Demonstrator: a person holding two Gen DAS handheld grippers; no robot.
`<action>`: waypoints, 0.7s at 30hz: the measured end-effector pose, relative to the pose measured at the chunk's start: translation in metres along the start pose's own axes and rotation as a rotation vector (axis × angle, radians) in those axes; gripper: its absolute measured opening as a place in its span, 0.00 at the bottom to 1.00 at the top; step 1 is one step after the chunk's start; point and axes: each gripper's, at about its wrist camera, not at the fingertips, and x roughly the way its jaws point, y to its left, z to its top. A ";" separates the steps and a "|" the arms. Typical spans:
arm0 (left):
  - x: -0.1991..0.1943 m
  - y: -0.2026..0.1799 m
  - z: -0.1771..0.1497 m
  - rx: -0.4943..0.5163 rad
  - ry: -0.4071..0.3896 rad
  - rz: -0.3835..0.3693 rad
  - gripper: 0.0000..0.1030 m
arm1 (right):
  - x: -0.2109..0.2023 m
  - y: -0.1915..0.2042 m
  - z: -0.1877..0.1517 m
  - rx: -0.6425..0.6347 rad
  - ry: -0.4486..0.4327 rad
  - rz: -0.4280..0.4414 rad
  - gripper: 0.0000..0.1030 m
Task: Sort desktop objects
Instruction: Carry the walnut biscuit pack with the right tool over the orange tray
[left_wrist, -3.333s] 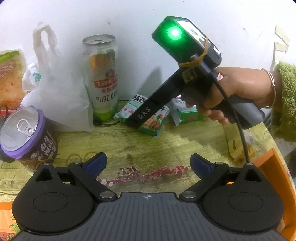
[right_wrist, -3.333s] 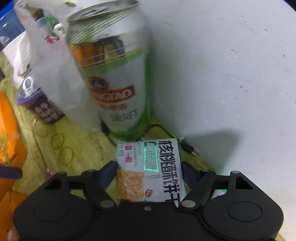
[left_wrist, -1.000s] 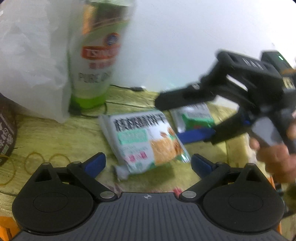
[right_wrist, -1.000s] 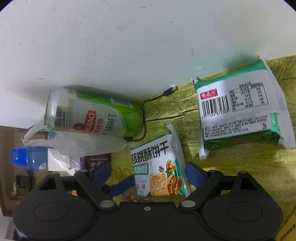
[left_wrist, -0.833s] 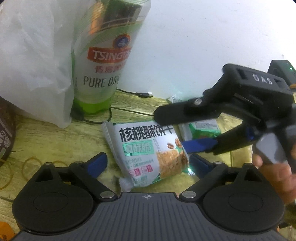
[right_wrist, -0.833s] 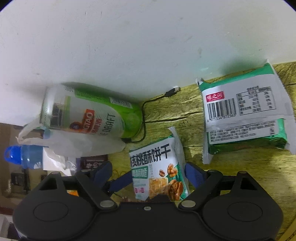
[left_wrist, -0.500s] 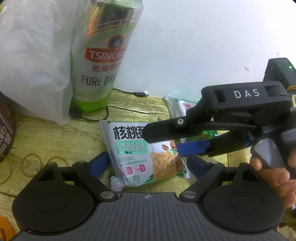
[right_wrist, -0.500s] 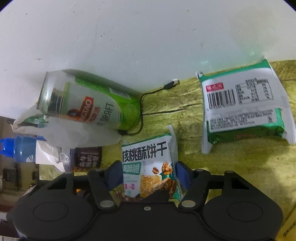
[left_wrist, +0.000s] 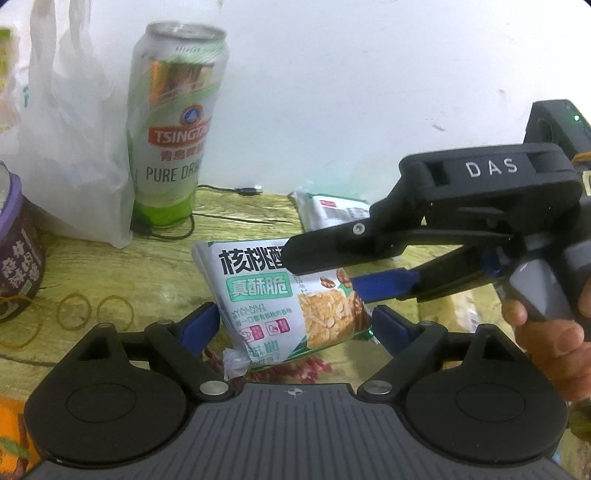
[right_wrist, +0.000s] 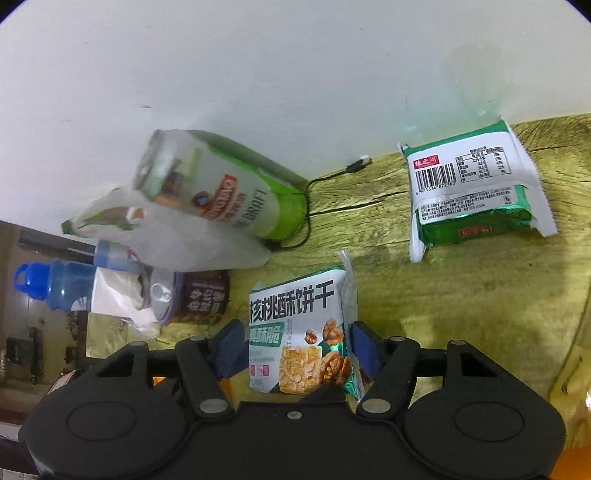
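A white and green walnut biscuit packet (left_wrist: 258, 291) hangs tilted just above the yellow-green wooden table (left_wrist: 155, 266). My left gripper (left_wrist: 295, 325) has its blue pads pressed against the packet's two side edges. My right gripper (left_wrist: 317, 273) reaches in from the right, held by a hand (left_wrist: 554, 339), and clamps the packet's upper right part between its fingers. In the right wrist view the same packet (right_wrist: 295, 306) sits pinched between the right gripper's (right_wrist: 295, 350) blue pads.
A tall Tsingtao beer can (left_wrist: 173, 147) stands at the wall beside a white plastic bag (left_wrist: 70, 129). A purple-lidded can (left_wrist: 18, 251) stands left, with rubber bands (left_wrist: 74, 310) nearby. A green snack packet (right_wrist: 469, 192) and a black cable (right_wrist: 332, 177) lie behind. A blue bottle (right_wrist: 55, 284) stands far left.
Both grippers have closed in on the biscuit packet, which lay on the table a second ago. Both have since risen, and the packet now hangs clear of the table.
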 end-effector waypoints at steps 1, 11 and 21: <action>-0.006 -0.002 -0.001 0.005 -0.004 -0.003 0.88 | -0.004 0.003 -0.004 -0.003 -0.005 0.001 0.61; -0.053 -0.026 -0.018 0.057 -0.031 -0.036 0.88 | -0.045 0.034 -0.053 -0.007 -0.038 0.018 0.61; -0.101 -0.049 -0.054 0.114 -0.017 -0.058 0.88 | -0.072 0.050 -0.111 0.023 -0.053 0.030 0.61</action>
